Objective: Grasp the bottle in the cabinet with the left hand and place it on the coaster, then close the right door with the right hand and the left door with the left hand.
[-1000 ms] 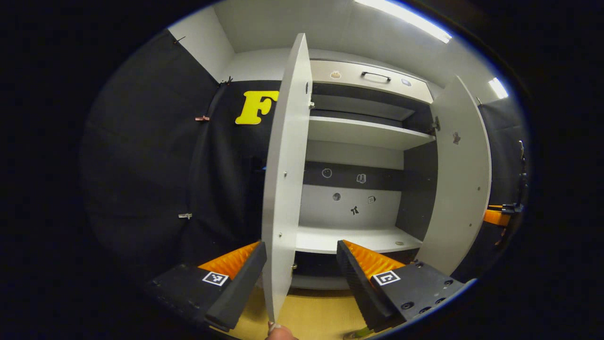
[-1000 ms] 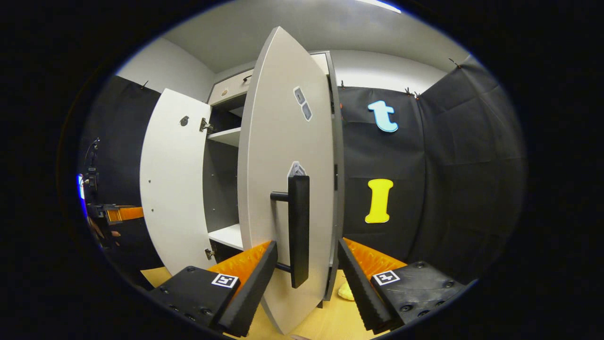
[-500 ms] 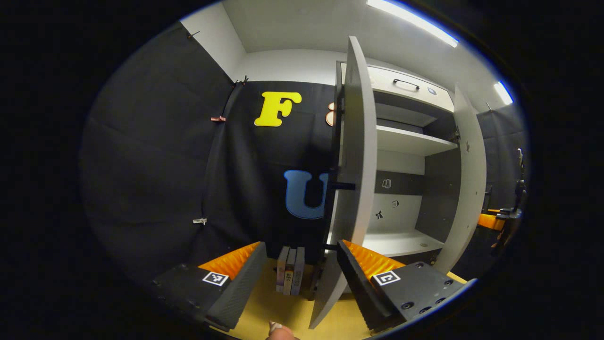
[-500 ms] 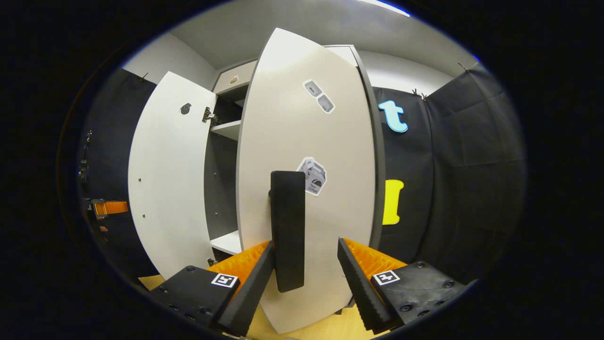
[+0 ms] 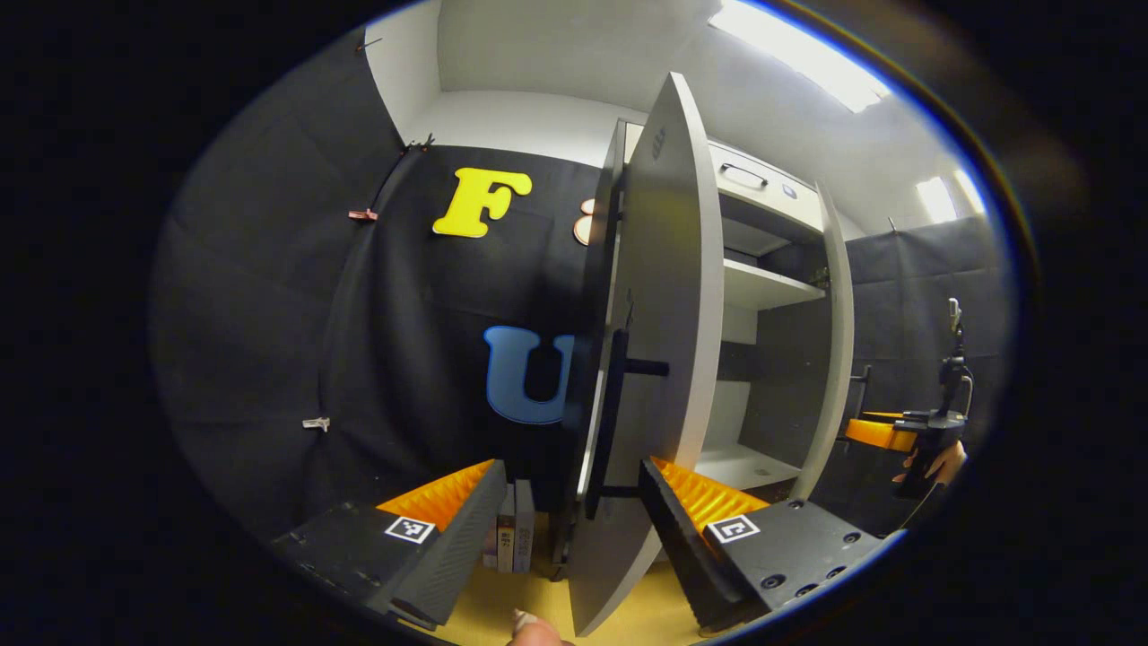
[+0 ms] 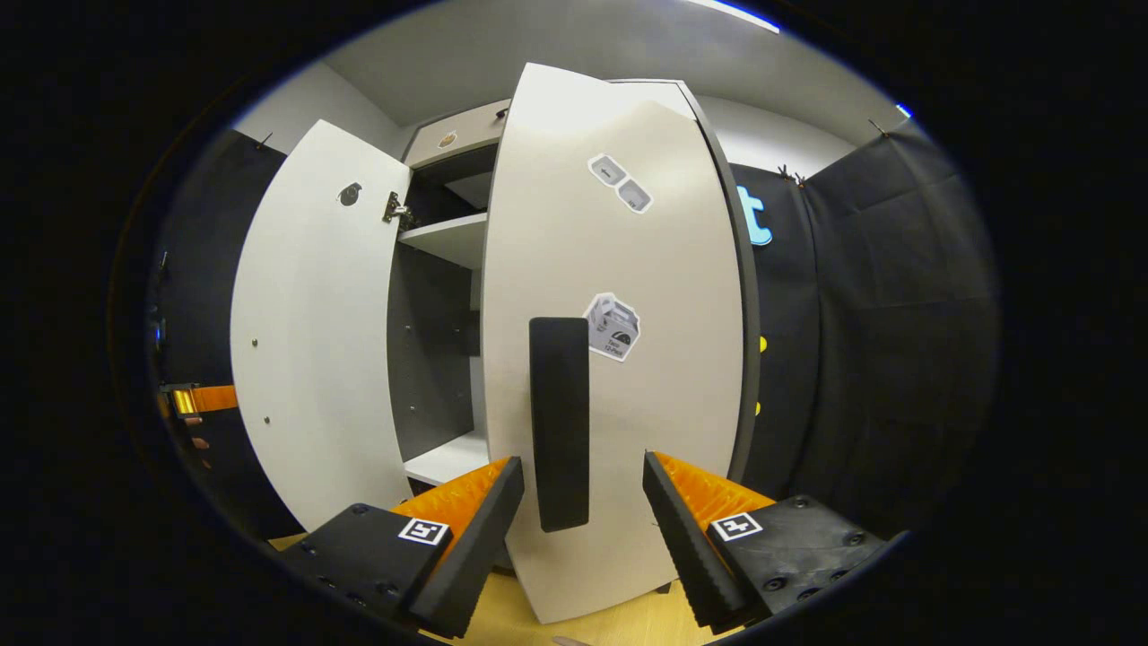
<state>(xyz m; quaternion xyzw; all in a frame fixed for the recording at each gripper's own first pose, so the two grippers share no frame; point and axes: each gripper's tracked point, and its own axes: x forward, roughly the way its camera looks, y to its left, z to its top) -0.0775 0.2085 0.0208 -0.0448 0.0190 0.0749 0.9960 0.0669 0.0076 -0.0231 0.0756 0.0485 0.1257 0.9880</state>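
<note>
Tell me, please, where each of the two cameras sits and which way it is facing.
Left gripper view: rides the left gripper, facing the left door edge-on; its own open fingers show.
Right gripper view: rides the right gripper, facing the right door and its handle; its own open fingers show.
Shared: both doors and the cabinet shelf.

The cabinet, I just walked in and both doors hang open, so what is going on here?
A person holds a tool in each hand in front of the cabinet. The right tool is open, straddling the handle of the right door, which stands partly open. The left tool is open at the edge of the left door, also ajar. Neither door is shut yet.
</note>
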